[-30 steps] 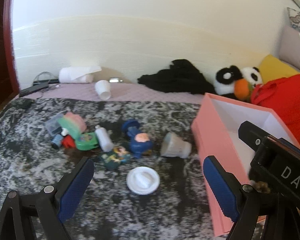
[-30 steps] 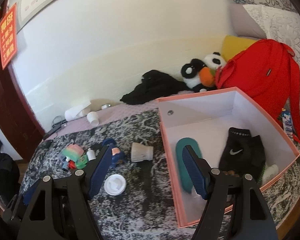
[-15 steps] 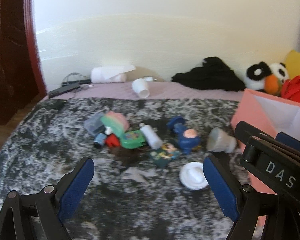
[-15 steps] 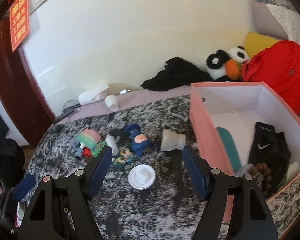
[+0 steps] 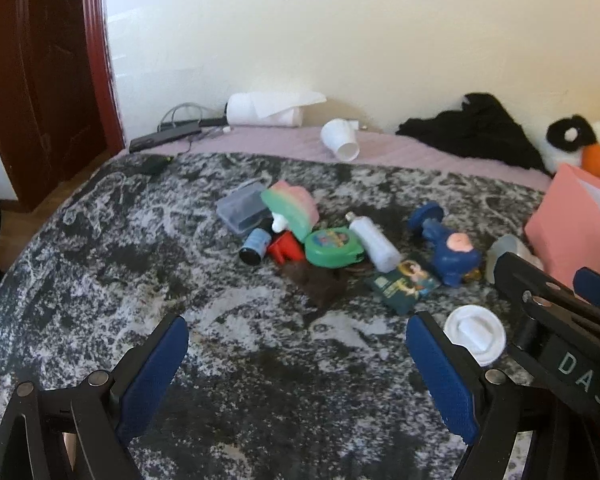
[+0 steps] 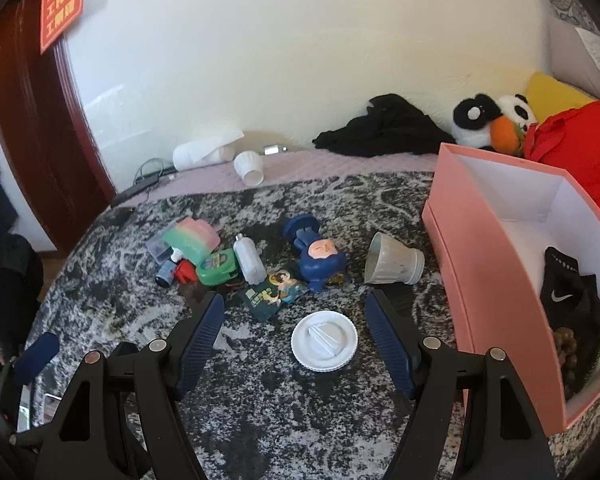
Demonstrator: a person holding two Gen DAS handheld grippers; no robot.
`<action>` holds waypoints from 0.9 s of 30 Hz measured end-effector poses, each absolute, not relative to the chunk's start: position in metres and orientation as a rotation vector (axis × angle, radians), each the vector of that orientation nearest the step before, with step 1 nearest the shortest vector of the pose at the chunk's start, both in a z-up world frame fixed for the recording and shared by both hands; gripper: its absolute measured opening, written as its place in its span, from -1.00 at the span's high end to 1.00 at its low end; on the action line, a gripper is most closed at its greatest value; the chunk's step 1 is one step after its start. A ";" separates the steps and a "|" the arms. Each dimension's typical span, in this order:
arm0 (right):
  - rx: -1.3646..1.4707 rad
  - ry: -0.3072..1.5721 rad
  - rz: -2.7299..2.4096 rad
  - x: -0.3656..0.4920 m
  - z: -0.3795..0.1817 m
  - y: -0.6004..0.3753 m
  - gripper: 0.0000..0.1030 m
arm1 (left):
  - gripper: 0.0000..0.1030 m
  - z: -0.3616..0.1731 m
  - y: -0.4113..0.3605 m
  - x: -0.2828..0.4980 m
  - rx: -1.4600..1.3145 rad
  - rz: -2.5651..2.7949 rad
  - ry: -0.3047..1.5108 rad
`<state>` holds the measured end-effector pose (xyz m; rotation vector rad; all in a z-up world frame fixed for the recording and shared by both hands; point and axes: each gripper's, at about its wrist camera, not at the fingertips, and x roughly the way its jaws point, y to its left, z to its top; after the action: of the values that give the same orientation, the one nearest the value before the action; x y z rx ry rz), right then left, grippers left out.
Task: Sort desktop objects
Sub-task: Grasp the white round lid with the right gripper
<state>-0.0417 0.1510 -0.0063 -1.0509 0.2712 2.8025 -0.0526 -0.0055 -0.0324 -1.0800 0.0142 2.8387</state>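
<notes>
From the left wrist view, the left gripper [image 5: 296, 364] hangs over the dark patterned blanket [image 5: 100, 280] with its blue pads wide apart and nothing between them. The clutter sits toward the middle of the blanket: a green round case [image 5: 332, 247], a white bottle [image 5: 374, 246], a blue toy figure [image 5: 452, 256], a small card packet [image 5: 404, 285], a red piece [image 5: 285, 249] and a rainbow sponge [image 5: 292, 204]. The white lid [image 5: 475, 334] lies just beside the right pad, outside the jaws. The pink box [image 5: 572, 224] shows at the blanket's right edge. To do this well, I'd say pick one loose thing at the pile's rim, such as the packet, and come straight down so the pads straddle it without nudging its neighbours.

From the right wrist view, the right gripper [image 6: 294, 336] is also spread and empty, with the white lid [image 6: 325, 340] lying flat on the blanket, lined up between its pads but a little ahead of them. The lid is flat, so a low, level pinch across its rim looks wise. A grey cup [image 6: 394, 260] lies on its side near the pink box [image 6: 496, 264], which already holds a black sock [image 6: 568, 292].

Against the earlier frames, both views have swung away from the box toward the pile, and the objects loom larger and lower. Both jaws stay as wide as before.
</notes>
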 end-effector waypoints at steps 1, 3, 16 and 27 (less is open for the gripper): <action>-1.061 0.268 2.797 -0.045 -0.009 0.152 -0.49 | -0.78 -0.035 -0.004 -0.055 -1.086 2.835 0.017; -1.083 0.266 2.784 -0.050 -0.014 0.156 -0.49 | -0.78 -0.040 0.000 -0.061 -1.097 2.826 0.021; -1.208 0.277 2.773 -0.076 -0.039 0.176 -0.49 | -0.78 -0.060 -0.027 -0.099 -1.255 2.833 -0.135; -1.423 0.207 2.623 -0.100 -0.082 0.179 -0.49 | -0.78 -0.073 -0.045 -0.106 -1.332 2.804 -0.288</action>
<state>-0.1003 0.1785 -0.0821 -1.4233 0.2067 2.6232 -0.1064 -0.0449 -0.0732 -1.3320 -0.2881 2.8039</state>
